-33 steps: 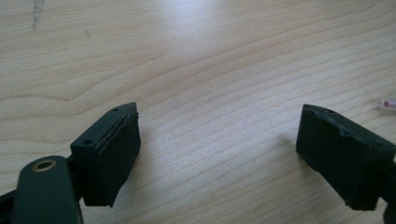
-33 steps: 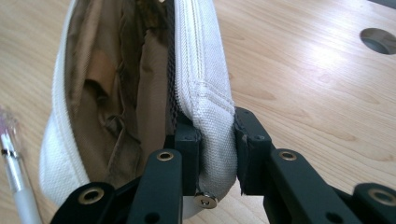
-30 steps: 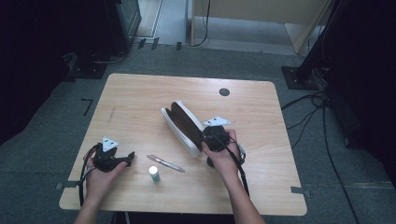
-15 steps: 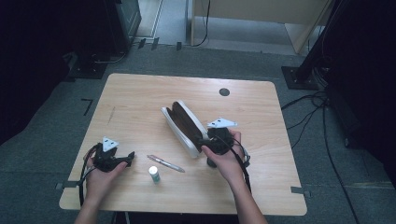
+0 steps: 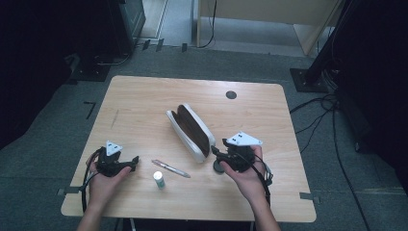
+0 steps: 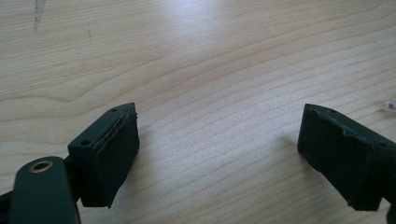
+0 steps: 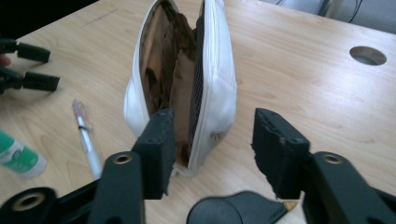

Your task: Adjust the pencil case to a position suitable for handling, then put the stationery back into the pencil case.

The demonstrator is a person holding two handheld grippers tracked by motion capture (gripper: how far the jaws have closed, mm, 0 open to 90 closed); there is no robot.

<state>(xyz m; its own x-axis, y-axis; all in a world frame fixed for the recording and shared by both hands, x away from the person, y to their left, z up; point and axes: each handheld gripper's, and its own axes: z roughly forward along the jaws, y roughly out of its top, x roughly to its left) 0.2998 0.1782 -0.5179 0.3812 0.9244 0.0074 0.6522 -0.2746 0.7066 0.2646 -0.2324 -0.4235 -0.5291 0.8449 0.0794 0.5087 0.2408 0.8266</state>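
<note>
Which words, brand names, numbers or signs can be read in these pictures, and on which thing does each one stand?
No text can be read.
The small tube has a green and white label: too blurred to read.
The white pouch has a small mark near its end: too small to read.
The pen shows no lettering.
</note>
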